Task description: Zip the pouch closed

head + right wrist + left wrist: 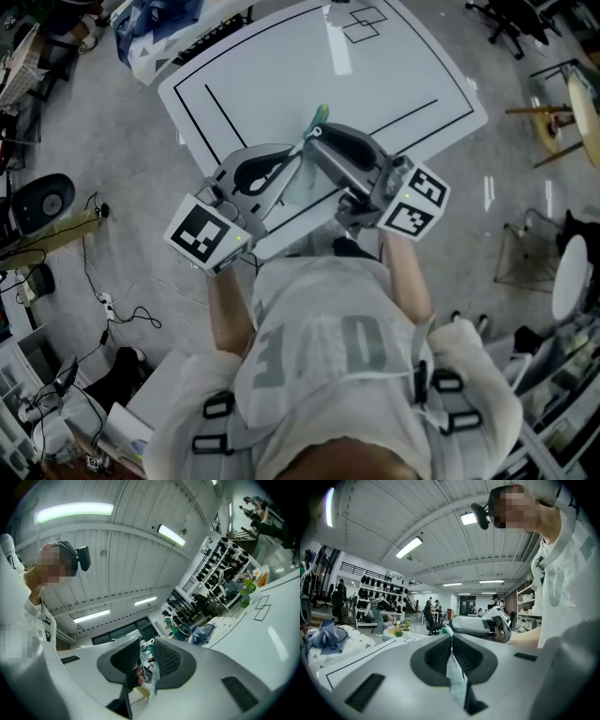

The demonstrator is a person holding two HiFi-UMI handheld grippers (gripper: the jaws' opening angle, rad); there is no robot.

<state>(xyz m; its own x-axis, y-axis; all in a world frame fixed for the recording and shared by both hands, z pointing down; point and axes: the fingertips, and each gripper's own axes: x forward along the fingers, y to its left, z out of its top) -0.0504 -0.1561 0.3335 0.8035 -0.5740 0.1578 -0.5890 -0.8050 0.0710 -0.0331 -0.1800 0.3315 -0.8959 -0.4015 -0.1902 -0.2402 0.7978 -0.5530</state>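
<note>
Left gripper (451, 641) squeezes pouch (457, 677) tight. Right gripper (146, 656) jaws bit apart, pouch edge between, loose. Risk: grabs cloth, misses zip tab, pouch twists.

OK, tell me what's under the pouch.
The pouch, pinched in the left hand-held gripper, hangs over the white table with black lines. The patch right beneath it is hidden by the pouch and the right hand-held gripper.

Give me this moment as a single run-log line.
scene: pouch held above table | left gripper: shut on pouch | right gripper: jaws slightly apart, pouch edge between
</note>
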